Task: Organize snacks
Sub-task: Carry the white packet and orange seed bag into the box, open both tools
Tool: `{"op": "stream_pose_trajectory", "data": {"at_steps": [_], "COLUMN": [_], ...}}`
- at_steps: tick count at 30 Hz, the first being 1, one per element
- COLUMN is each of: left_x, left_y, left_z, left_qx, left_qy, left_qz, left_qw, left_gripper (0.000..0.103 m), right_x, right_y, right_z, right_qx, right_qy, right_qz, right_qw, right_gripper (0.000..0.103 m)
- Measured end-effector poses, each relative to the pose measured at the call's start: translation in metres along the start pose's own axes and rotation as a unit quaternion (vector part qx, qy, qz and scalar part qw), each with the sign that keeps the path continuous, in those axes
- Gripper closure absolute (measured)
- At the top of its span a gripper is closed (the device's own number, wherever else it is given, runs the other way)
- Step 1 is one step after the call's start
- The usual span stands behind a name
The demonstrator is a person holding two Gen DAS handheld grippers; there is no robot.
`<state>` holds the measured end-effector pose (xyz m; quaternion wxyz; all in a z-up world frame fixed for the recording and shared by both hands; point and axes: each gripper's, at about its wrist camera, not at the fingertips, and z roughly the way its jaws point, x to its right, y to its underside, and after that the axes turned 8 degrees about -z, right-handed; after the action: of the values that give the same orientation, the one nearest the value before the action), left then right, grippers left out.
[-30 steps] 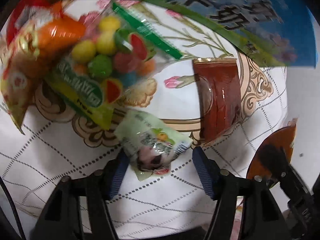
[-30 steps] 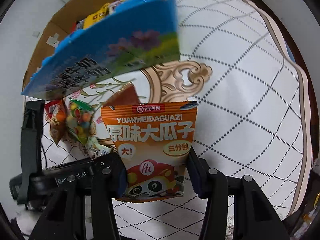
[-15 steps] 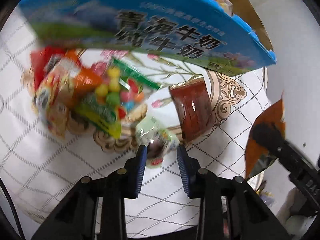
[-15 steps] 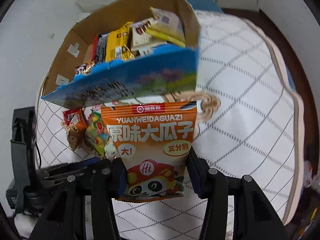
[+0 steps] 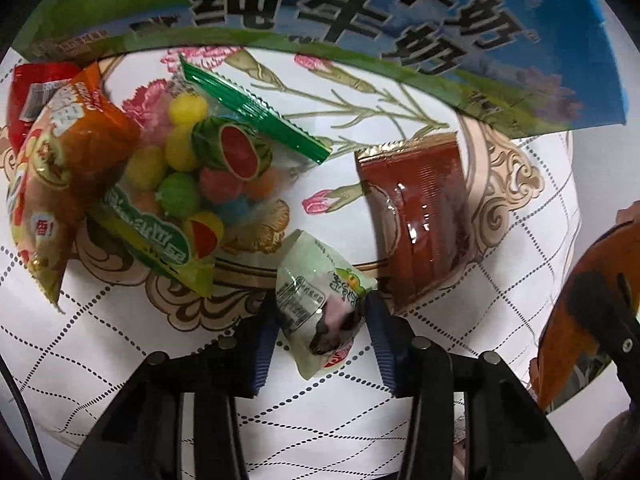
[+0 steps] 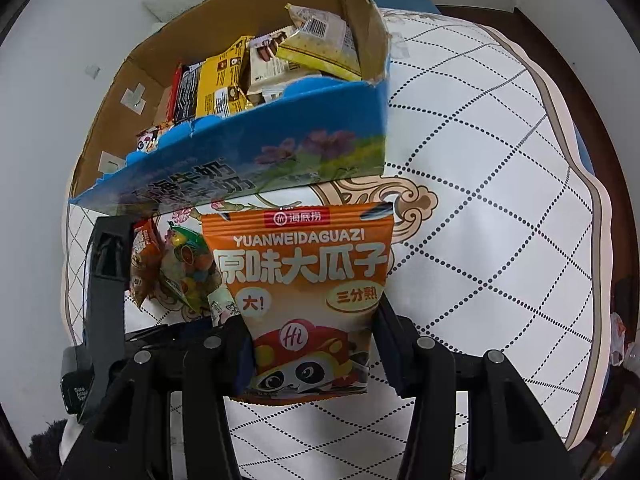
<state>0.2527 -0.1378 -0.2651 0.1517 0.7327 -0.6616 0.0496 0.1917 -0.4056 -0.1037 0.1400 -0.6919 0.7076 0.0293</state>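
Note:
In the left wrist view, a small pale green snack packet (image 5: pixel 316 280) stands tilted between the pads of my left gripper (image 5: pixel 322 320). Both pads touch it while the jaws ease open slightly. Beyond it on the patterned cloth lie a bag of coloured candy balls (image 5: pixel 192 168), a dark red packet (image 5: pixel 424 208) and an orange snack bag (image 5: pixel 64 160). In the right wrist view, my right gripper (image 6: pixel 312 344) is shut on an upright orange sunflower-seed bag (image 6: pixel 304 264), held in front of the blue cardboard box (image 6: pixel 256 152), which holds several snacks.
The box's blue printed wall (image 5: pixel 360 8) overhangs the loose snacks. A red packet (image 5: pixel 36 80) sits at the far left. The white quilted cloth (image 6: pixel 480 208) spreads to the right of the box. The left gripper's body (image 6: pixel 104 280) stands at the left of the right wrist view.
My left gripper's jaws closed around the small green packet, which now sits tilted between the pads. The right gripper kept hold of the orange bag, and the inside of the box came into view.

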Motion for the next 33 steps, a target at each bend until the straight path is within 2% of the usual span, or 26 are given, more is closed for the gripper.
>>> {"op": "stream_pose_trajectory", "data": {"at_steps": [3,6,8,12,15,19,22,24,29,31,32,33], "left_x": [0.002,0.001,-0.001,-0.001,0.006,0.013,0.019,0.019,0.015,0.011,0.009,0.008], "left_y": [0.007,0.009,0.011,0.021,0.008,-0.043,-0.083,-0.104,-0.148,-0.159,-0.161,-0.16], "left_z": [-0.016,-0.038,-0.056,-0.125,-0.17,-0.229,-0.244,-0.241,-0.191,-0.173,-0.167,-0.16], "left_qx": [0.014,0.032,0.028,0.062,0.096,0.152,0.173,0.168,0.11,0.087,0.079,0.072], "left_qy": [0.015,0.016,0.04,0.082,0.104,0.112,0.099,0.085,0.063,0.044,0.034,0.026], "left_qz": [-0.003,0.014,0.009,0.025,0.039,0.051,0.05,0.05,0.026,0.015,0.01,0.008], "left_qw": [0.9998,0.9993,0.9988,0.9943,0.9892,0.9808,0.9787,0.9808,0.9916,0.9951,0.9962,0.997], "left_gripper": [0.066,0.066,0.066,0.066,0.066,0.066,0.066,0.066,0.065,0.065,0.064,0.061], "right_x": [0.0,-0.005,-0.006,-0.016,-0.022,-0.03,-0.039,-0.045,-0.052,-0.055,-0.055,-0.055], "right_y": [-0.002,-0.007,-0.012,-0.029,-0.053,-0.097,-0.127,-0.145,-0.171,-0.178,-0.178,-0.179], "right_z": [-0.009,-0.023,-0.032,-0.059,-0.075,-0.083,-0.075,-0.062,-0.016,0.011,0.021,0.032], "right_qx": [0.009,0.026,0.033,0.058,0.075,0.095,0.092,0.082,0.035,-0.006,-0.023,-0.04], "right_qy": [-0.005,-0.007,-0.018,-0.034,-0.047,-0.04,-0.031,-0.025,-0.035,-0.05,-0.049,-0.045], "right_qz": [0.001,-0.007,-0.005,-0.018,-0.026,-0.041,-0.054,-0.063,-0.059,-0.059,-0.06,-0.059], "right_qw": [1.0,1.0,0.999,0.998,0.996,0.994,0.994,0.994,0.997,0.997,0.997,0.996], "right_gripper": [0.05,0.05,0.05,0.05,0.05,0.05,0.05,0.05,0.05,0.048,0.039,0.025]}}
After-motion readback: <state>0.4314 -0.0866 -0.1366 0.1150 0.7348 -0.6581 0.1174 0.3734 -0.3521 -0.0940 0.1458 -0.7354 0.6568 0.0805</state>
